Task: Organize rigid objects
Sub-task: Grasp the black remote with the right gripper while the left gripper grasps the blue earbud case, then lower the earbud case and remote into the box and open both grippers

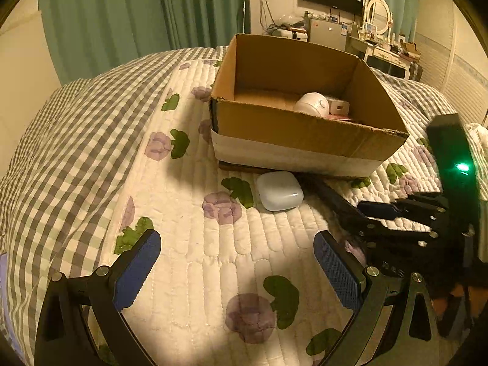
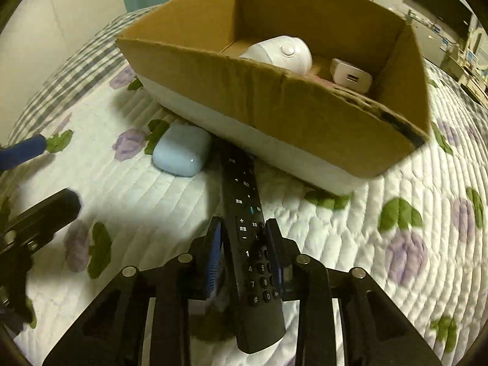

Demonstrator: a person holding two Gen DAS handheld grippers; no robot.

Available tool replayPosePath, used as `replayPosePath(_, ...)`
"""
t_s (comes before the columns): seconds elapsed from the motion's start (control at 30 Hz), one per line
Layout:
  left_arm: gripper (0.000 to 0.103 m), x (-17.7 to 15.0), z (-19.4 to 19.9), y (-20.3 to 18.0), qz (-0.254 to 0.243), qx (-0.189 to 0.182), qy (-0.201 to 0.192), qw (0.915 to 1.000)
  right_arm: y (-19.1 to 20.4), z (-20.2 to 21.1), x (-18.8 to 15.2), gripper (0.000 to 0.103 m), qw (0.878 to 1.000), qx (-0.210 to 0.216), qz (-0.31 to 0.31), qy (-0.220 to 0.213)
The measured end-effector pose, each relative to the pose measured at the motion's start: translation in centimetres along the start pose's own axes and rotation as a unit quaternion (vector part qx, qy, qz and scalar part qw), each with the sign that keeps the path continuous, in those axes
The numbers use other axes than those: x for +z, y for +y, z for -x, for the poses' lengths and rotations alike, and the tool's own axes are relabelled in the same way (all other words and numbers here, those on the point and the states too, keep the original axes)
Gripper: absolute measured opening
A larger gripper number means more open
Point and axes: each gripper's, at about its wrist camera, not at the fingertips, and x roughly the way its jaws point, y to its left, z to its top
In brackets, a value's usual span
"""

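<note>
A black remote control (image 2: 248,213) lies on the quilt, its far end against the cardboard box (image 2: 274,103). My right gripper (image 2: 245,235) is shut on the remote's sides near its number keys. In the left wrist view the remote (image 1: 329,195) and the right gripper (image 1: 381,216) show at right. A pale blue earbud case (image 1: 279,190) lies in front of the box (image 1: 299,134), ahead of my open, empty left gripper (image 1: 238,250); it also shows in the right wrist view (image 2: 181,149). A white round device (image 2: 280,52) and a white charger (image 2: 350,74) lie in the box.
The bed has a white floral quilt (image 1: 195,231) over a grey checked cover (image 1: 70,140). Green curtains (image 1: 137,12) hang behind. A dresser with a mirror (image 1: 378,15), a small fridge and a wall TV stand at the far right.
</note>
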Motion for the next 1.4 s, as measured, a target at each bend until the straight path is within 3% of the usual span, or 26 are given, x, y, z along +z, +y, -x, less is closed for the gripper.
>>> replayPosePath(0.2,0.102,0.2,-0.4,-1.1,0.001,-0.009,0.006,0.9999,-1.9,4.8,-3.0,0.021,0.998,-0.003,-0.063,-0.031)
replayPosePath(0.33,0.102,0.8,-1.0,-1.9,0.012,-0.004,0.002,0.9999,-4.8,7.7,-4.3,0.02,0.989,-0.011,-0.135,-0.056)
replayPosePath(0.5,0.102,2.1,-3.3,-3.1,0.017,0.0,0.009,0.9998,-7.5,8.0,-2.9,0.02,0.976,-0.028,-0.207,-0.061)
replayPosePath(0.67,0.101,3.1,-6.6,-4.0,0.018,0.003,0.023,0.9996,-10.4,5.7,-0.1,0.02,0.973,-0.024,-0.224,-0.045)
replayPosePath(0.73,0.096,3.4,-7.7,-4.2,0.021,0.006,0.03,0.9993,-10.9,4.7,0.6,0.02,0.974,-0.021,-0.225,-0.035)
replayPosePath(0.8,0.086,3.7,-8.7,-4.3,0.023,0.007,0.04,0.9989,-10.7,3.6,1.1,0.02,0.976,-0.021,-0.217,-0.027)
replayPosePath(1.03,0.068,3.7,-10.8,-4.4,0.016,0.019,0.061,0.9978,-10.0,1.9,1.1,0.021,0.979,-0.036,-0.198,-0.013)
replayPosePath(1.1,0.052,3.8,-10.4,-4.3,0.015,0.016,0.059,0.998,-9.9,2.0,1.1,0.021,0.979,-0.036,-0.199,-0.013)
replayPosePath(1.27,0.052,3.5,-8.9,-4.0,0.004,0.01,0.067,0.9977,-9.1,2.2,1.0,0.021,0.981,-0.049,-0.184,-0.021)
replayPosePath(1.4,0.052,2.8,-6.2,-3.5,0.004,-0.01,0.06,0.9982,-8.1,4.1,0.5,0.021,0.983,-0.035,-0.177,-0.042)
